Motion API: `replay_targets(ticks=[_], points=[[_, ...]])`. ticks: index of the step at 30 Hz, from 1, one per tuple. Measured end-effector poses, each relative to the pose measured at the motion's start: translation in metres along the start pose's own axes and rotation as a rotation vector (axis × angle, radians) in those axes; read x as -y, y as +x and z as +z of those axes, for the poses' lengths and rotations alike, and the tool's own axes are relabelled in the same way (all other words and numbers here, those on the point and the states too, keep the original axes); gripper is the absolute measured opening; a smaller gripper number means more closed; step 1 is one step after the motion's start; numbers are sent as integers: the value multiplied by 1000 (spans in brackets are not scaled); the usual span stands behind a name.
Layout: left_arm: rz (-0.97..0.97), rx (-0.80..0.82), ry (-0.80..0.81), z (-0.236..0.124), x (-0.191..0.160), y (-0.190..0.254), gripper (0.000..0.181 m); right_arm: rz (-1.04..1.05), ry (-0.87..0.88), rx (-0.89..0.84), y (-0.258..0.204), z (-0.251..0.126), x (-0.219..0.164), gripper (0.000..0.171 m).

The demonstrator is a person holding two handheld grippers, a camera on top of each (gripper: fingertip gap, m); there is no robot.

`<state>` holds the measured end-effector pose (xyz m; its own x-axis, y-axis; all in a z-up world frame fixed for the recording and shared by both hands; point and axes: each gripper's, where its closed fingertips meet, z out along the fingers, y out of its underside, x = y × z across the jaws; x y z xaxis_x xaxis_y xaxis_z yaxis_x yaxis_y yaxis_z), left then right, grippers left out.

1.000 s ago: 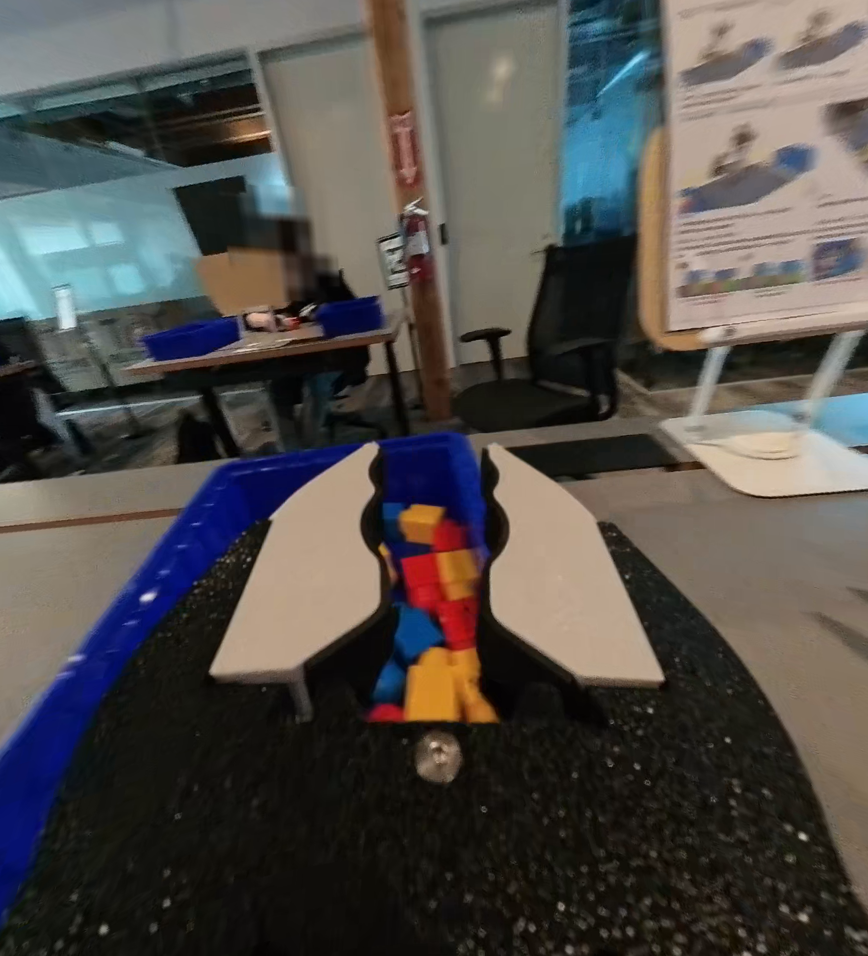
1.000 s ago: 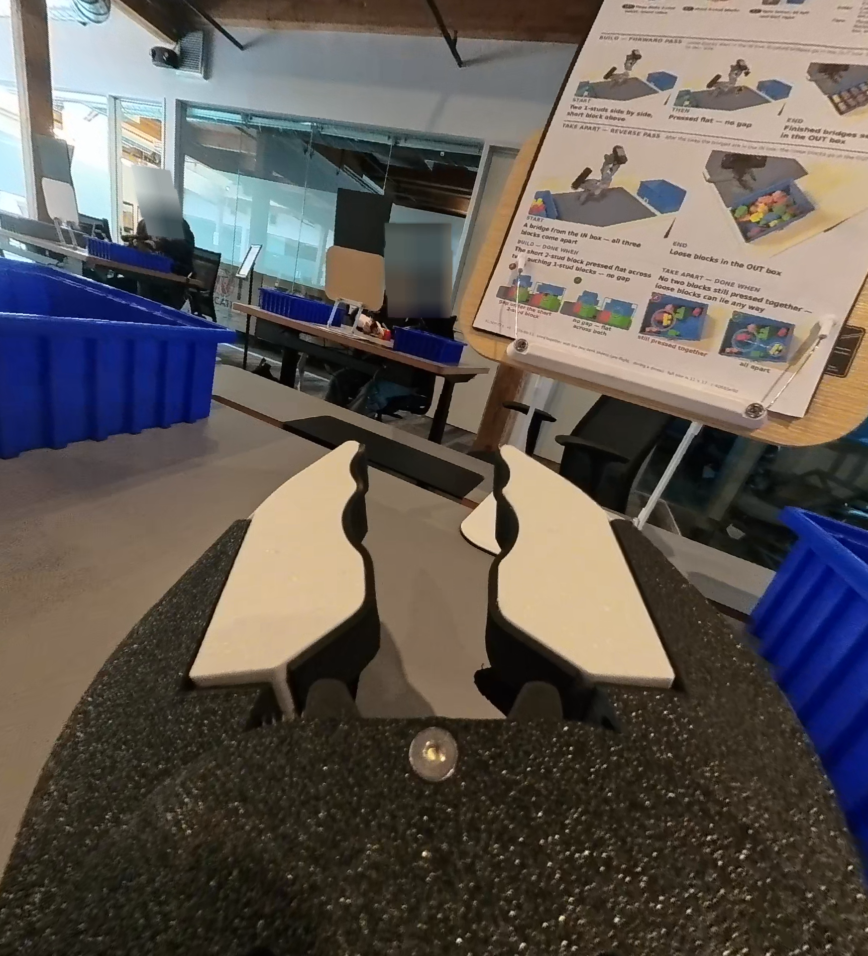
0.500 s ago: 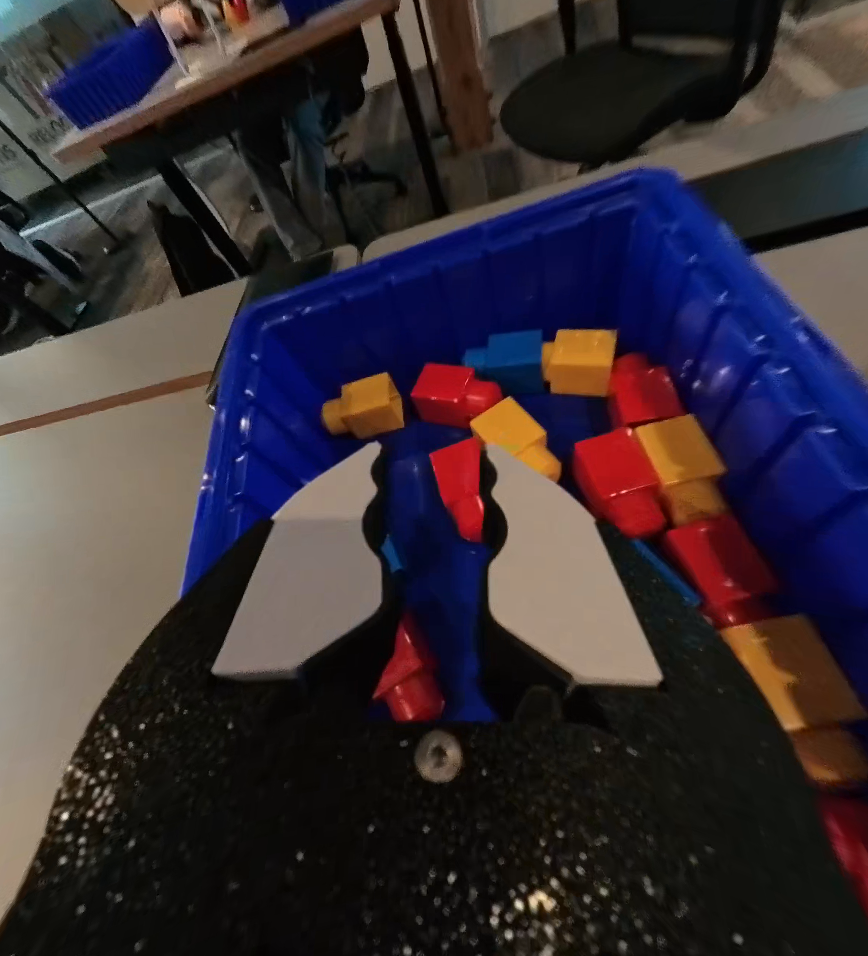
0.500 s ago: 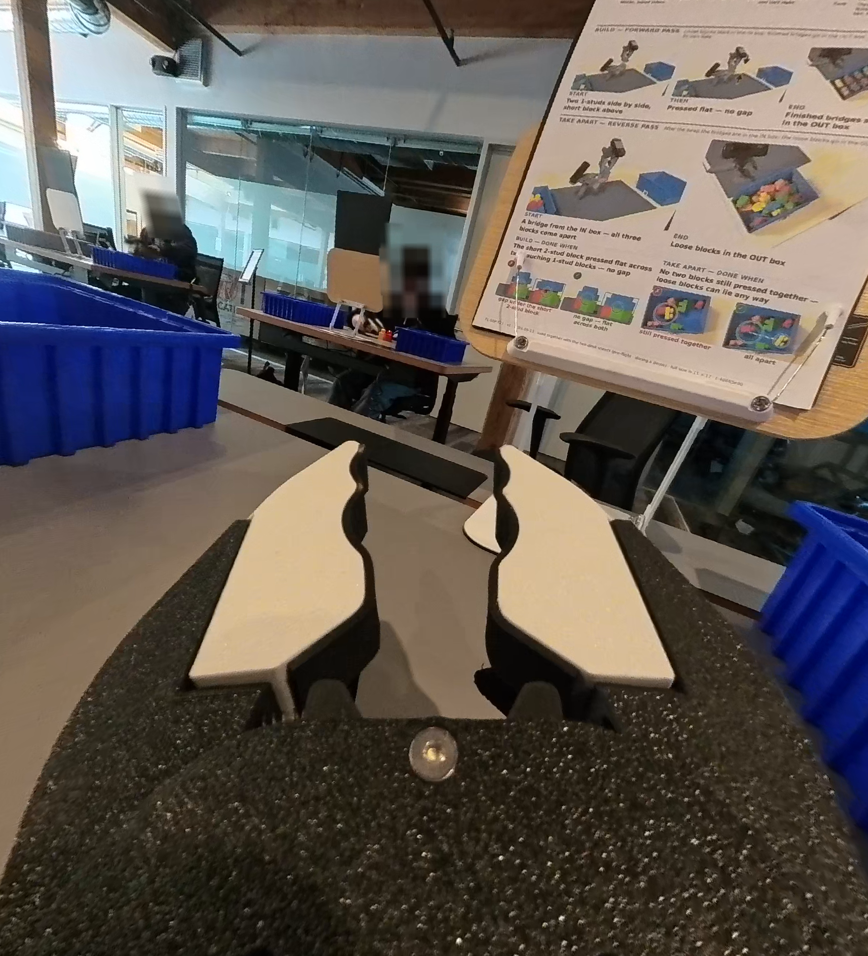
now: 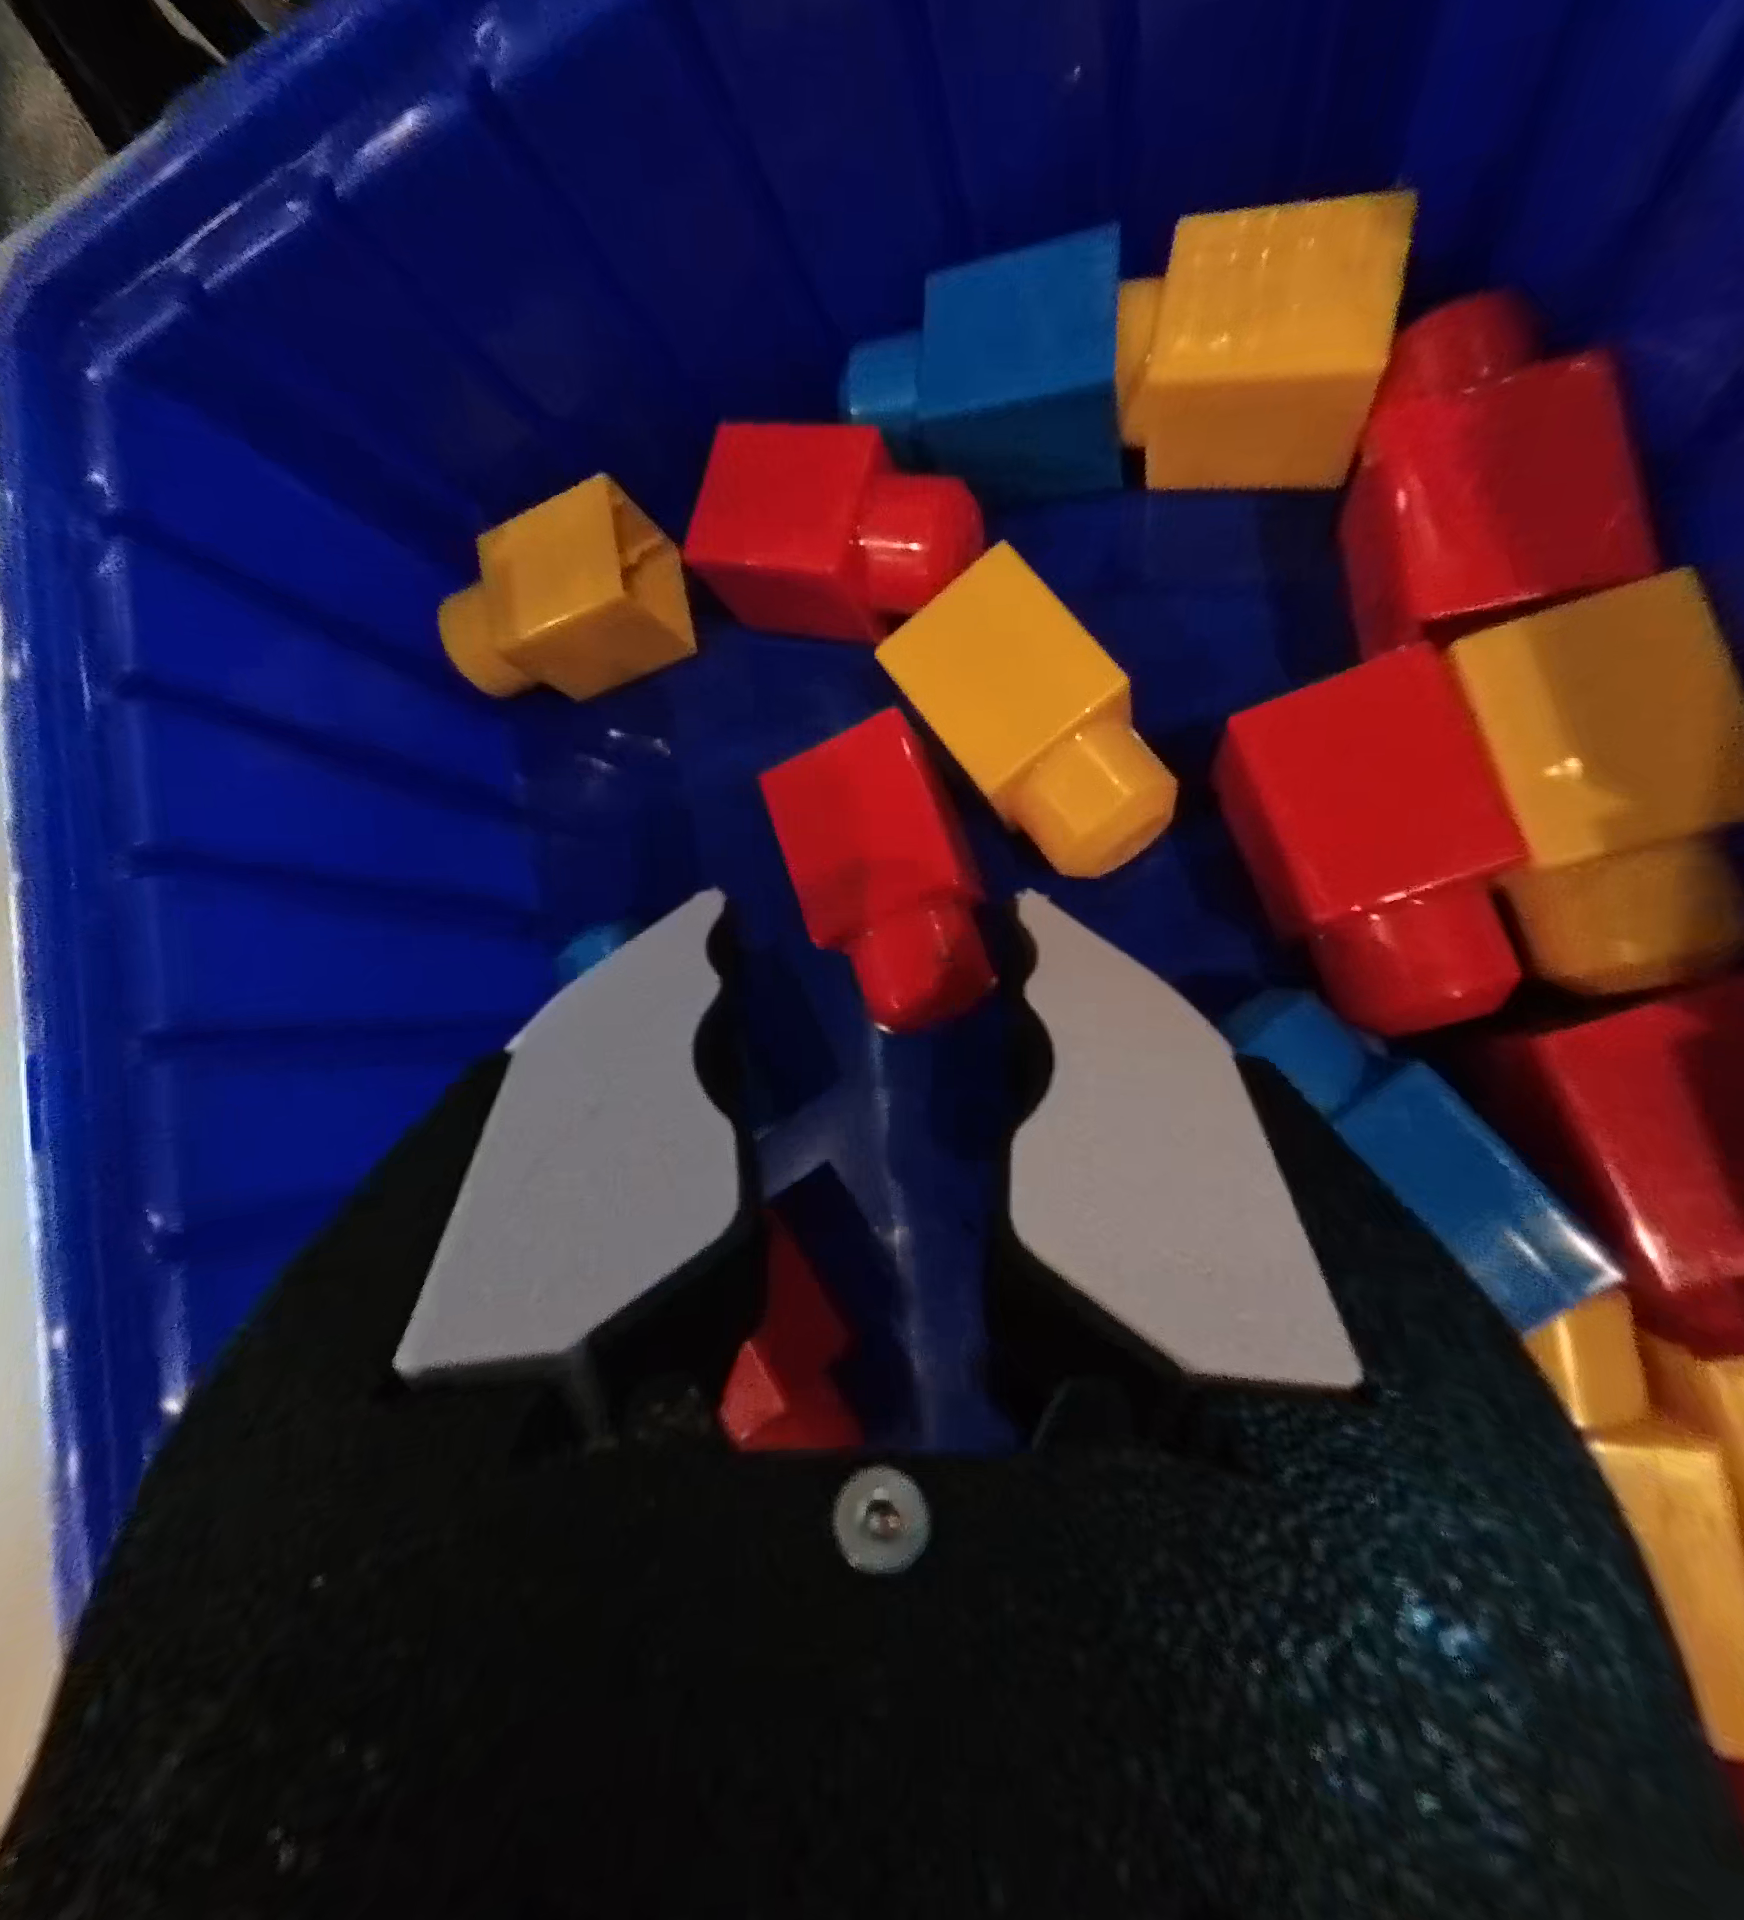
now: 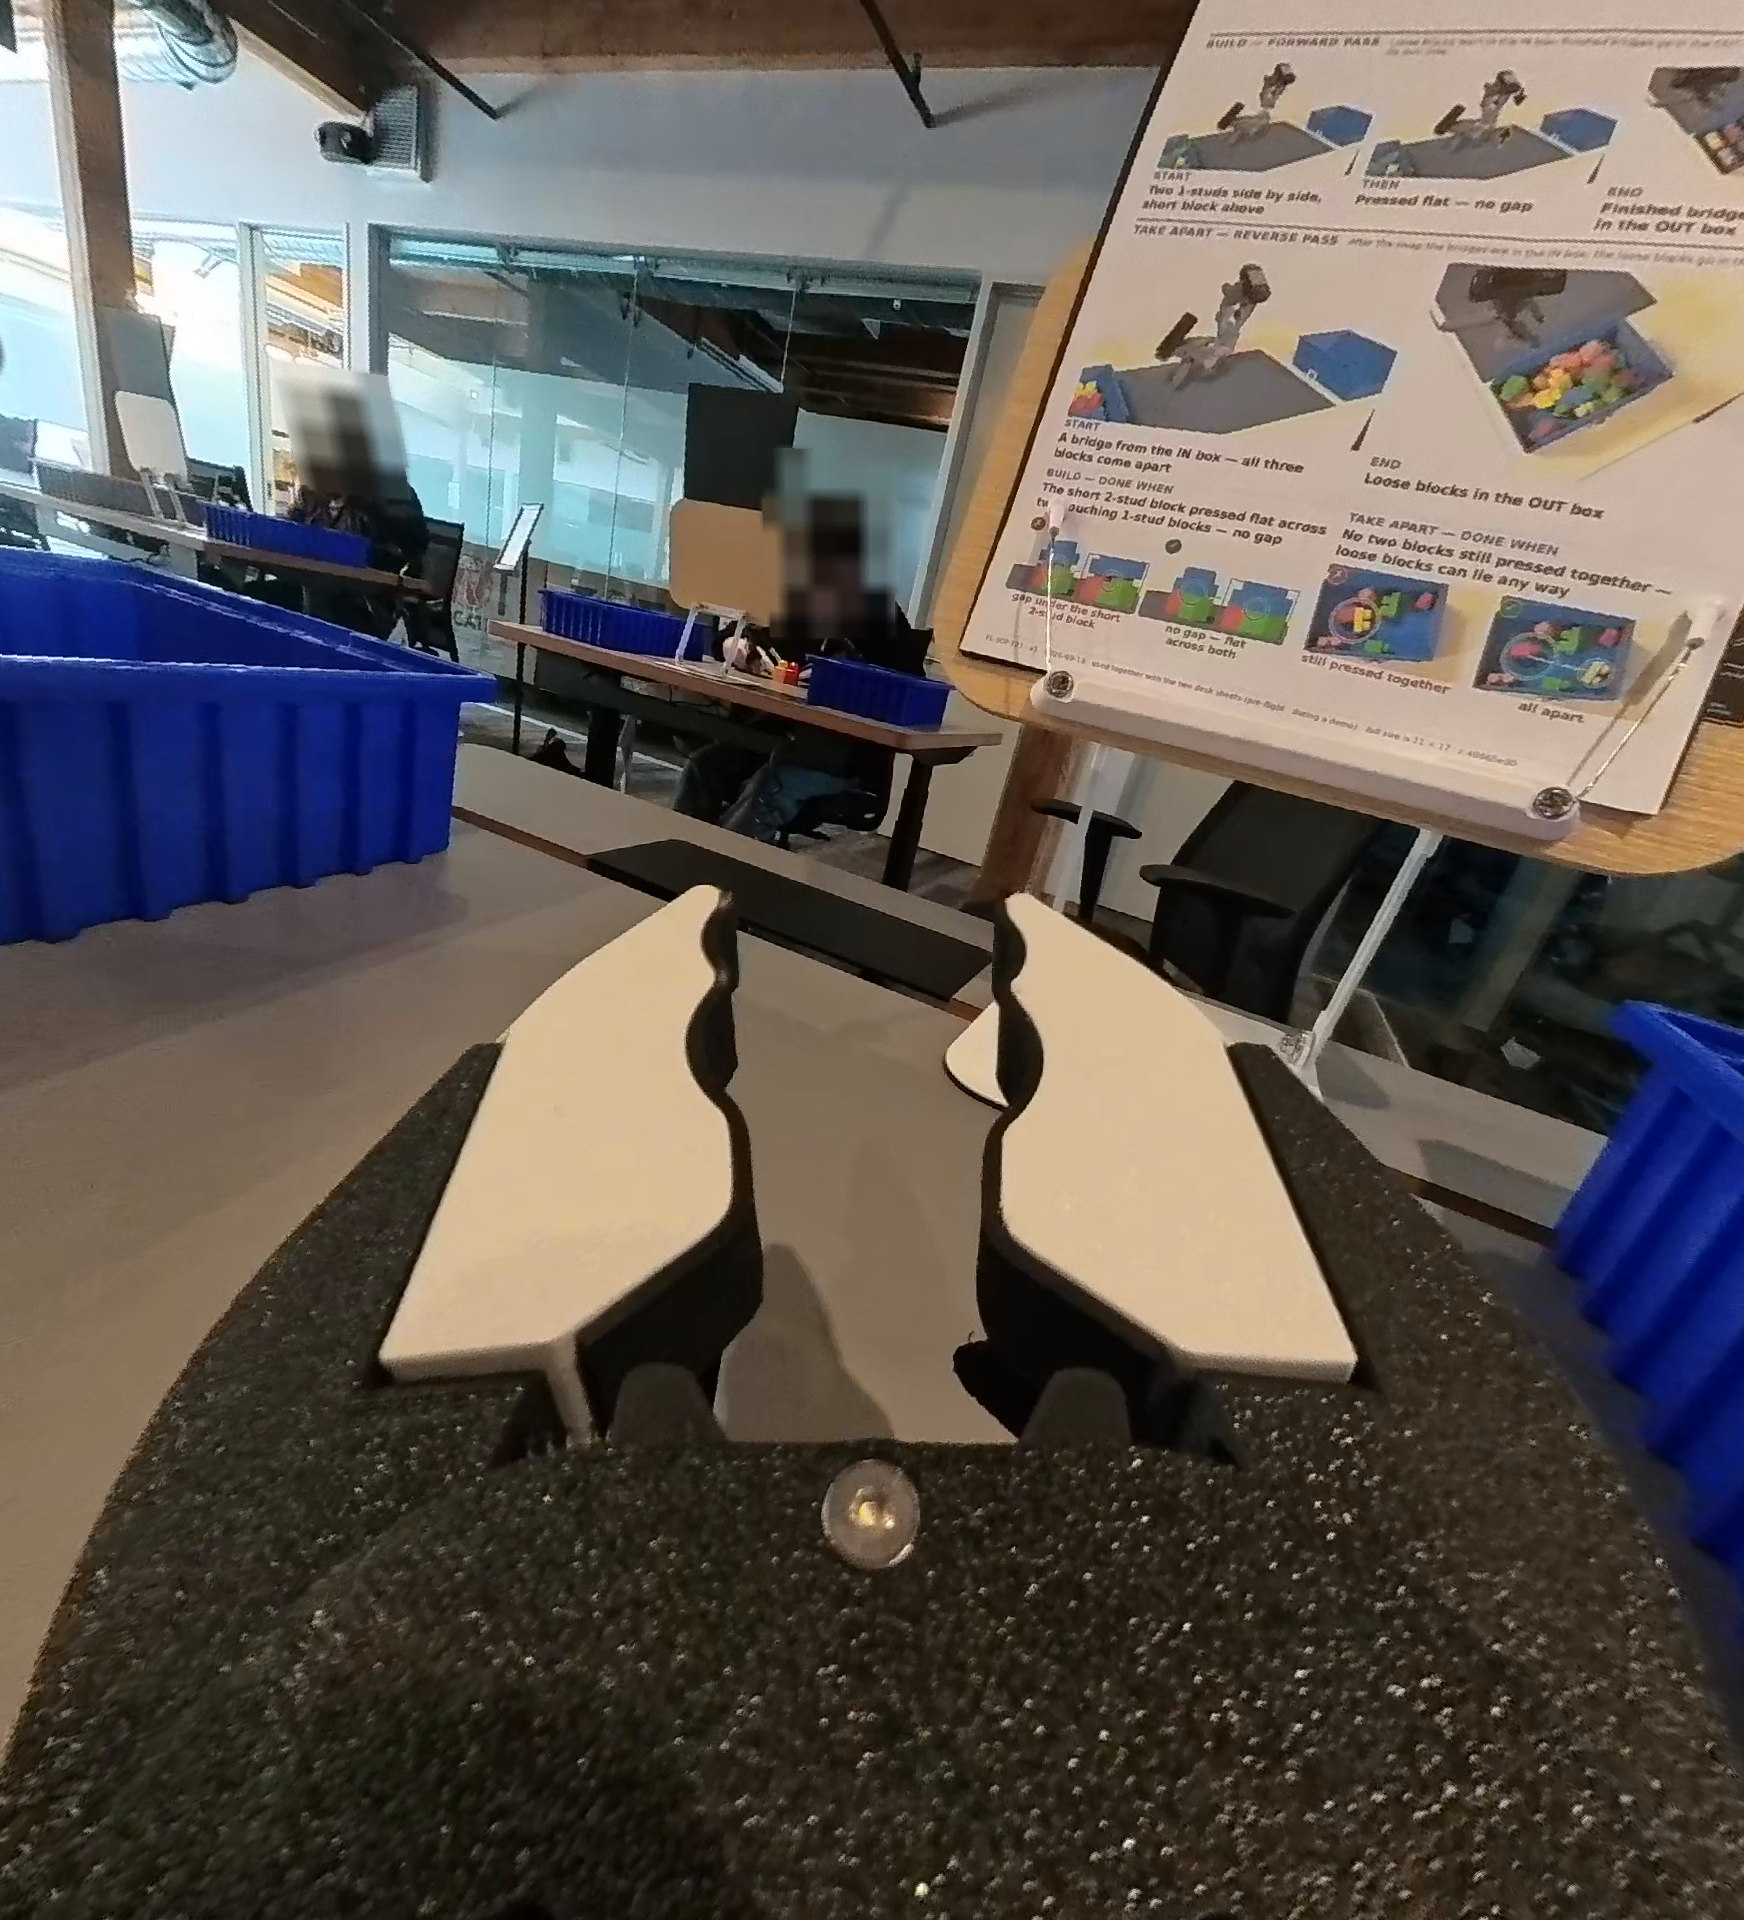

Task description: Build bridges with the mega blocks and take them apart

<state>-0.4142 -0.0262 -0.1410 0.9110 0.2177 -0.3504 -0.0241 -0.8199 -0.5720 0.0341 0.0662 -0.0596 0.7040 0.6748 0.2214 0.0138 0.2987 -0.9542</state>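
Observation:
In the left wrist view my left gripper (image 5: 873,920) reaches down into a blue bin (image 5: 328,675) that holds several loose red, yellow and blue mega blocks. It is open. A red one-stud block (image 5: 868,821) lies at its fingertips with the stud pointing between them; there is a gap on the left side and the pads do not press on it. A yellow one-stud block (image 5: 1013,707) lies just to the right of the red one. In the right wrist view my right gripper (image 6: 857,914) is open and empty above the grey table (image 6: 120,1143).
A blue bin (image 6: 120,769) stands at the left of the table and another blue bin (image 6: 1720,1195) at the right edge. An instruction board on a stand (image 6: 1419,416) is at the back right. A black strip (image 6: 826,935) lies ahead. People sit at far desks. My hands' fingertips stand some 45 cm from each other.
My left gripper tipped down over the bin and moved in close to the blocks, and its jaws widened around the red block's stud. The right gripper barely moved.

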Motion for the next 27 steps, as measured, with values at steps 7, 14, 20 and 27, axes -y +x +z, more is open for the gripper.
replay_targets(ticks=[7,14,20,27], points=[[14,-23,-148,13,-4,-2,44,5,-1,3,0,0,0,47],[43,-45,-325,24,-18,1,42,5,-2,15,-3,2,0,47],[242,45,-371,15,-16,-9,39,6,-1,14,-3,2,0,47],[480,102,-73,-41,32,-4,38,20,4,32,-5,2,0,46]])
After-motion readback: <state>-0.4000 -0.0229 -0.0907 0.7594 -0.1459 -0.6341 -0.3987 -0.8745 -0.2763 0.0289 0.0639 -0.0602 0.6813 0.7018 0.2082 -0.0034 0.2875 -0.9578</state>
